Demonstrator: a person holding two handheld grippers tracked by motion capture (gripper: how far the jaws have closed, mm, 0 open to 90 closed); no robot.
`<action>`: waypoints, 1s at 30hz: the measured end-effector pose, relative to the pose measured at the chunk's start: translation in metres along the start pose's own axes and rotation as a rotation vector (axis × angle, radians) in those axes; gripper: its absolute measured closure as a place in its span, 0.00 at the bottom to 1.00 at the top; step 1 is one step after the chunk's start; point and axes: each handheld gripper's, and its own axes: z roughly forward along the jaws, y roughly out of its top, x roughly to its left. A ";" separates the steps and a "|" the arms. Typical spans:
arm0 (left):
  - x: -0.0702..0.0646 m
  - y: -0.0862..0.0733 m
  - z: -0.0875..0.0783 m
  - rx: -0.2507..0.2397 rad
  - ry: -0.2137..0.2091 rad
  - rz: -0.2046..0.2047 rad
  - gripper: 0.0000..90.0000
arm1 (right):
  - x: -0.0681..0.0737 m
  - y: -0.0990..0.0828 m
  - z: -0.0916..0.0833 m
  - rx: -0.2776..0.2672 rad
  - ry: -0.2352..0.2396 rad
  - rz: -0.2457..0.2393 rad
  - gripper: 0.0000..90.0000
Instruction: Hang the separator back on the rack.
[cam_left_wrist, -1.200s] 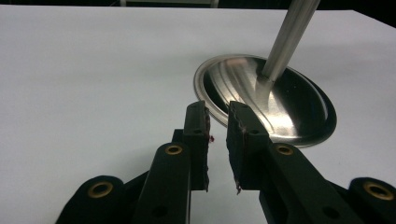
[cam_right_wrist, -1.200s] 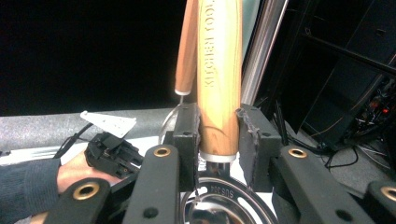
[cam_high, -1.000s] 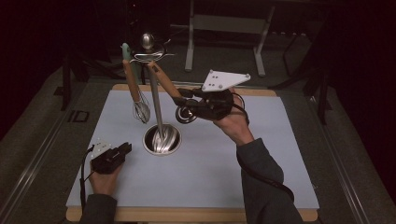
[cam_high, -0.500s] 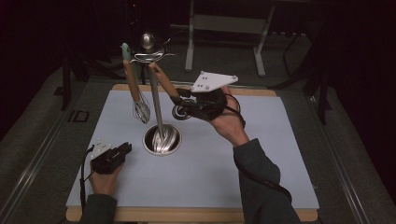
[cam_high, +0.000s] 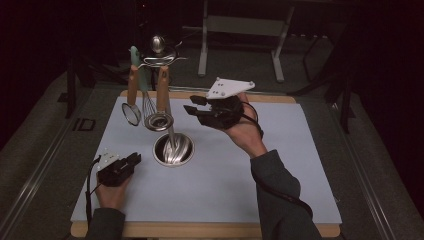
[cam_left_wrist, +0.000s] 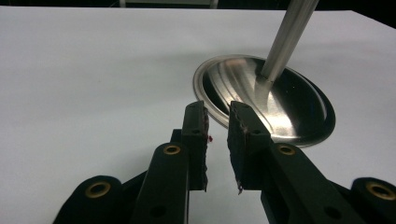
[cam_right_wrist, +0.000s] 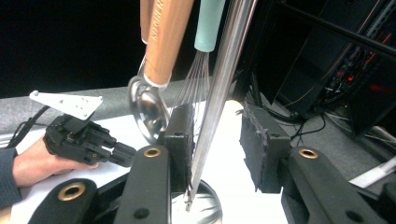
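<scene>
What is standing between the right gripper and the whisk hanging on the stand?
The stand's steel pole. In the right gripper view it rises in front of the whisk, between the jaws of the right gripper, which have just been opening and do not clamp it. A wooden-handled utensil hangs beside the whisk.

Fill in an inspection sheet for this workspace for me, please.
Surface: white mat on wooden table, clean.
Job's things: steel stand upright on mat; wooden-handled strainer, whisk and wooden-handled scoop hang from it.
Clutter: nothing seen.
Grippers: left tongs rest on mat, open, empty; right tongs raised beside stand, jaws have just been opening, nothing gripped.
Cables: left cable trails from left tongs; right cable runs along sleeve.
Surroundings: dark room, metal frame behind table.
</scene>
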 end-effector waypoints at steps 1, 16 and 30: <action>0.000 0.000 0.000 0.001 0.001 0.002 0.86 | 0.000 -0.001 -0.001 0.003 0.000 0.004 0.71; 0.000 0.000 0.000 0.002 0.003 0.004 0.86 | -0.014 -0.021 -0.021 0.017 0.001 0.067 0.71; 0.000 0.000 0.000 0.007 0.005 0.004 0.86 | -0.028 -0.069 -0.033 0.096 -0.004 0.150 0.69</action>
